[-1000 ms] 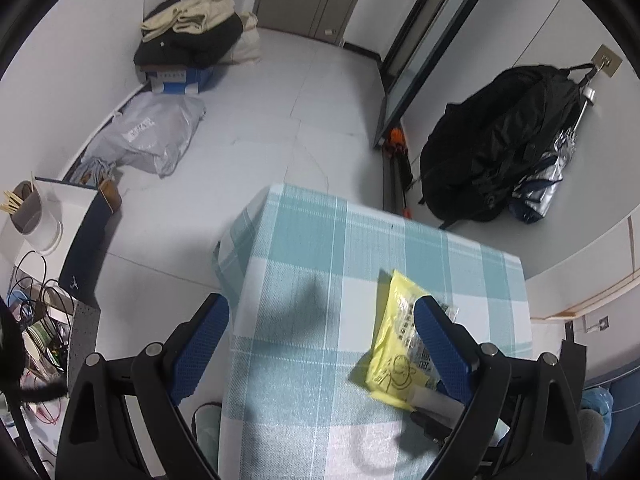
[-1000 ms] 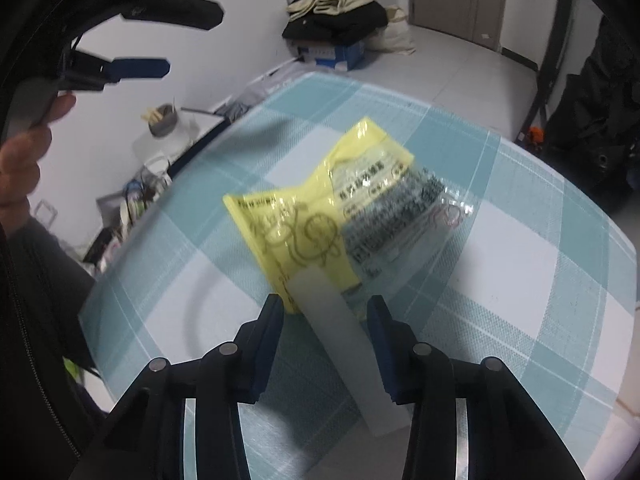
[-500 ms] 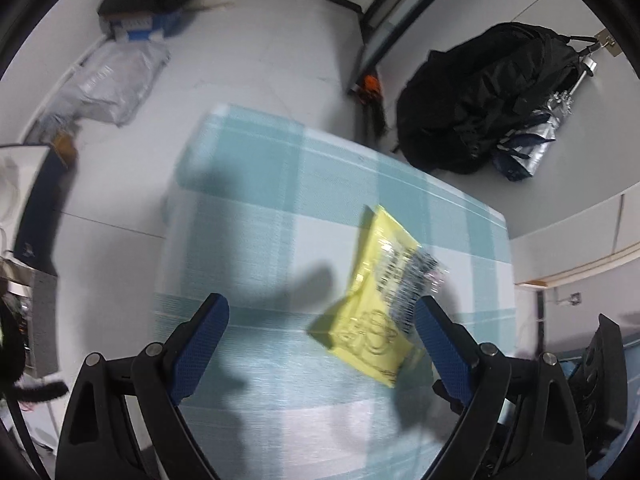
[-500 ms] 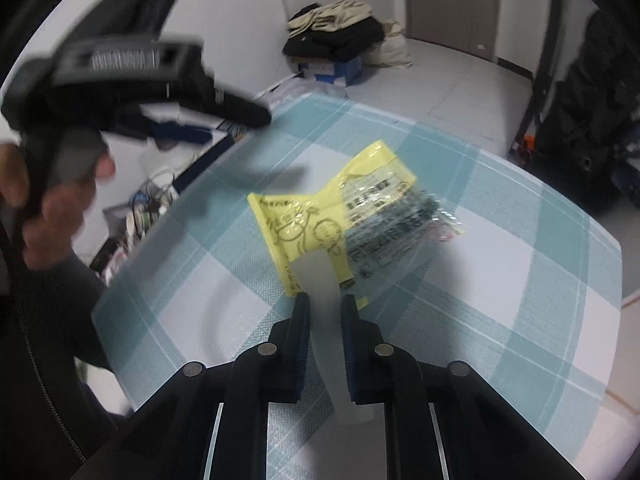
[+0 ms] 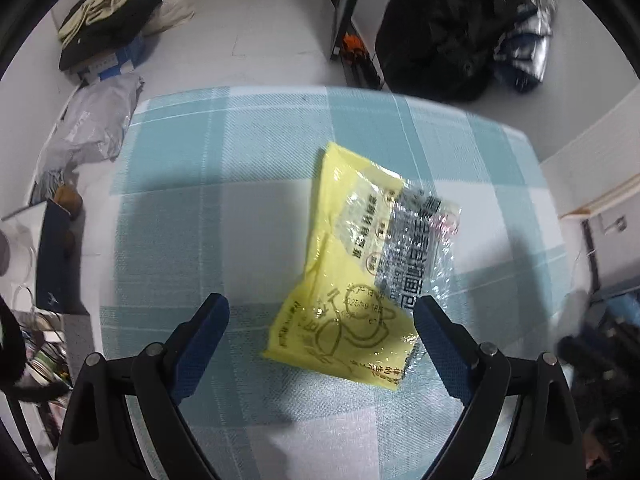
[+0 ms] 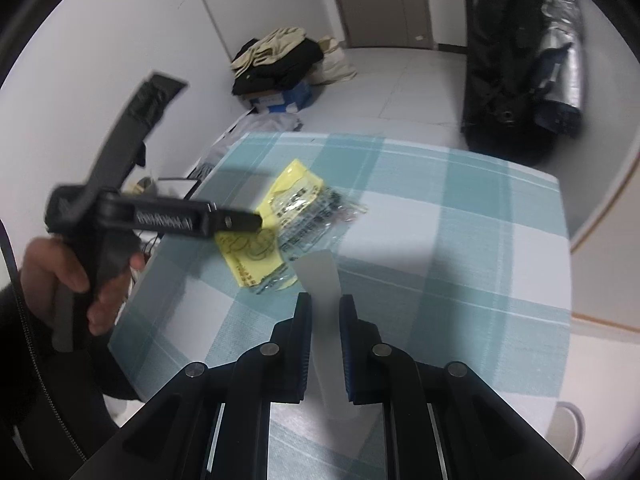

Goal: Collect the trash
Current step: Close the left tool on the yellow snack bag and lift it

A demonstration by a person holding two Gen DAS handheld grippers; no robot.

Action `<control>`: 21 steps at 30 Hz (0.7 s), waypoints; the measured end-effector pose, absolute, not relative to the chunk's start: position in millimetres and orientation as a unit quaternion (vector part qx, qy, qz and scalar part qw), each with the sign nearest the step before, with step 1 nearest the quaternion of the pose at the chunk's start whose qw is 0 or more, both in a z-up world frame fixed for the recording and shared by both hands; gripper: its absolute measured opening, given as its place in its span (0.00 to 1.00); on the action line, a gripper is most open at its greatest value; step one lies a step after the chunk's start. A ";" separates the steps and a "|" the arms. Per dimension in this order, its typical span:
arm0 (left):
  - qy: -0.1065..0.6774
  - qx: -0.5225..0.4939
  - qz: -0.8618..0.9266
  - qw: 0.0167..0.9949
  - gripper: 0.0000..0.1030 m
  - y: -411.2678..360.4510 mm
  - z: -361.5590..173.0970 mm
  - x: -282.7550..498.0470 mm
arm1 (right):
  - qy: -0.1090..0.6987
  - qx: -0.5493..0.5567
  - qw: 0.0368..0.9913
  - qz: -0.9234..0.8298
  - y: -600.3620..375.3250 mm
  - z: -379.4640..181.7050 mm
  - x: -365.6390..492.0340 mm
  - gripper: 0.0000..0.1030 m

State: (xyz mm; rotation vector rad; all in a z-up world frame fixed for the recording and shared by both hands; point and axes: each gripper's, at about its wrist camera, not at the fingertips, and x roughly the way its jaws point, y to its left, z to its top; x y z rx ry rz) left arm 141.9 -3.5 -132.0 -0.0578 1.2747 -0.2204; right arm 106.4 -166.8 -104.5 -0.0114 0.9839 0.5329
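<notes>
Since a second ago I have brought the left gripper [image 5: 320, 320] down over the counter [image 5: 240, 152], and the right gripper [image 6: 325, 308] has closed from a loose straddle onto the white strip [image 6: 320, 280]. Left wrist view: the fingers [image 5: 200, 340] are spread wide, holding nothing; the yellow wrapper [image 5: 348, 280] lies flat on the counter between and just ahead of them, nearer the right finger, whose tip overlaps the wrapper's clear end. The wrapper is a crinkled, glossy plastic packet, opaque yellow with a line drawing at the near end, transparent with dark print at the far right end. The counter carries a woven cloth in teal and white check. Right wrist view: the fingers [image 6: 304, 336] pinch the white strip, a flat, matte, translucent band with a rounded far end that reaches to the wrapper's [image 6: 256, 248] near edge. At left, a hand [image 6: 60, 276] grips the left gripper's black handle above the wrapper.
</notes>
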 end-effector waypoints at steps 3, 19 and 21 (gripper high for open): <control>0.594 0.011 -0.095 0.799 0.89 -12.2 -136.3 138.0 | 0.458 0.007 0.855 0.242 -177.4 -99.5 104.0 0.12; 0.563 0.069 -0.119 0.815 0.22 -30.5 -129.3 114.3 | 0.409 0.065 0.883 0.219 -228.4 -58.9 81.6 0.12; 0.559 0.067 -0.120 0.818 0.14 -36.9 -129.8 114.7 | 0.403 0.068 0.886 0.218 -231.3 -54.4 77.3 0.12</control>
